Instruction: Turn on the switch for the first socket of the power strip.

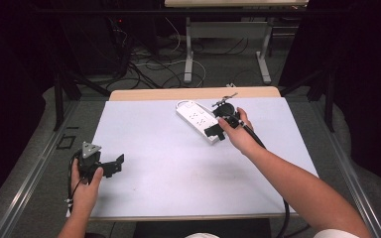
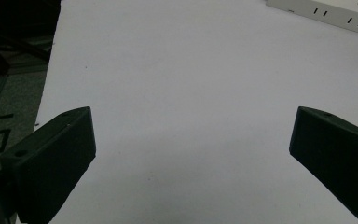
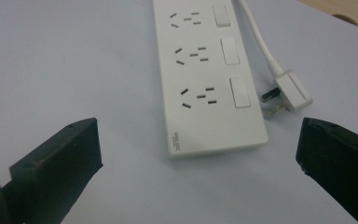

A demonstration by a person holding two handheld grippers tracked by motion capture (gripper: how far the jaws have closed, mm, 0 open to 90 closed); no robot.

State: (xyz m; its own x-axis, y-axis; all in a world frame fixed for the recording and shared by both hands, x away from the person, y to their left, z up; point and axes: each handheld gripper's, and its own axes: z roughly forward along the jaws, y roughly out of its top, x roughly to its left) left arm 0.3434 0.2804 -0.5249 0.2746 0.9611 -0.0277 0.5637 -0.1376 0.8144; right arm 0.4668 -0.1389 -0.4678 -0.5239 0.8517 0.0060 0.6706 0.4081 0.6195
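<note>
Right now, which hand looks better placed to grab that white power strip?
The right. Its gripper hangs open over the power strip, the near end between its jaws. The left gripper waits open at the table's near left edge, far off.

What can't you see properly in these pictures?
- Power strip: its far end is cut off by the top edge of the right gripper view; the small print on its near end is too small to read.
- Plug: in the high view, the right gripper and hand cover it.
- Switches: on or off, can't tell.

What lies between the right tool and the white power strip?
Nothing: in the right gripper view, bare white tabletop separates the open right tool from the power strip.
</note>
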